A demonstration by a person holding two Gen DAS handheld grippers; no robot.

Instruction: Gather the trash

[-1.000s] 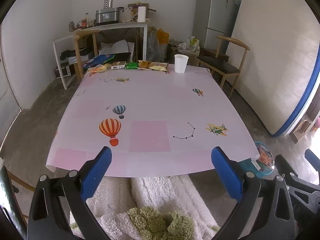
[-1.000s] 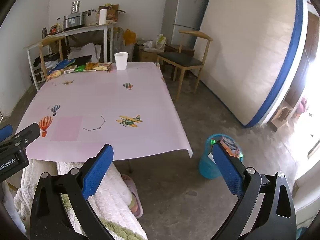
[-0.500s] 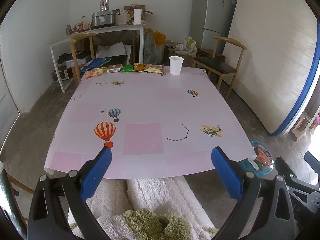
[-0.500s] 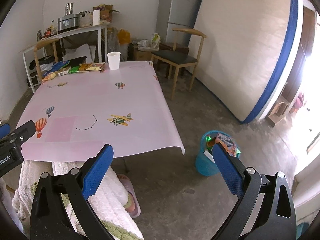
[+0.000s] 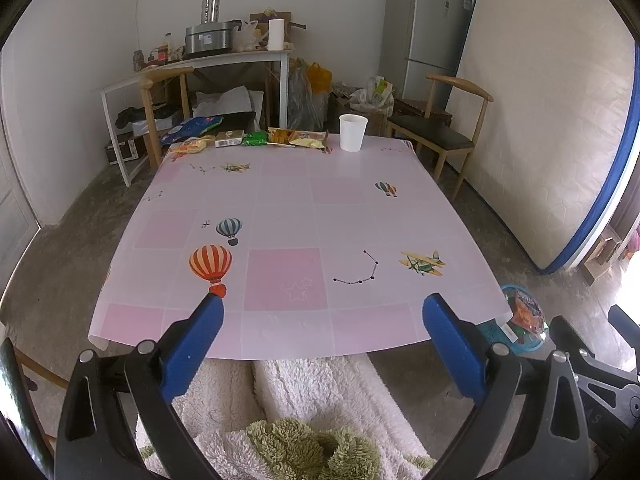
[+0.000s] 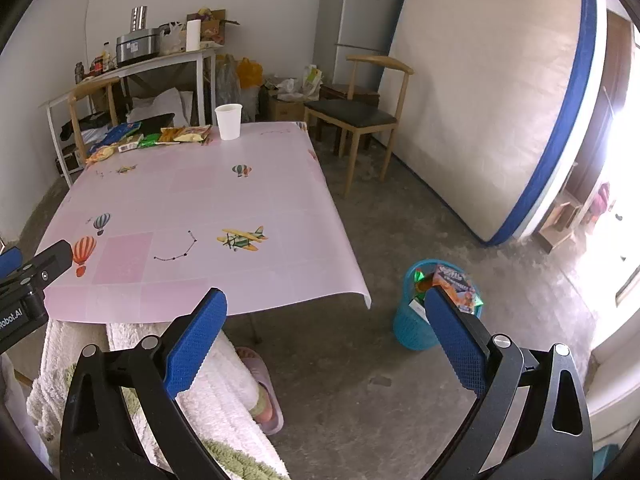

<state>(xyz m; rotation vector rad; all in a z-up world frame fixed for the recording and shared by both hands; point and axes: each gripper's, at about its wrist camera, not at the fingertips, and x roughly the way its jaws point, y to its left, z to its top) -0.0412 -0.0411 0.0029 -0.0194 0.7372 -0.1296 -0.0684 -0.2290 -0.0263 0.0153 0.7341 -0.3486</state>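
A big table [image 5: 288,184] with a pink cloth fills the middle of the room. The cloth has balloons and little planes drawn on it. Behind the table stands a white shelf table [image 5: 192,64] with a silver cooker [image 5: 209,38] and a paper roll [image 5: 276,34] on top. A grey fridge [image 5: 424,36] stands behind the table too, toward its right. A wooden chair [image 5: 448,128] with a dark seat stands by the table's far right corner. A big mattress [image 6: 480,92] leans on the wall, well right of the table.
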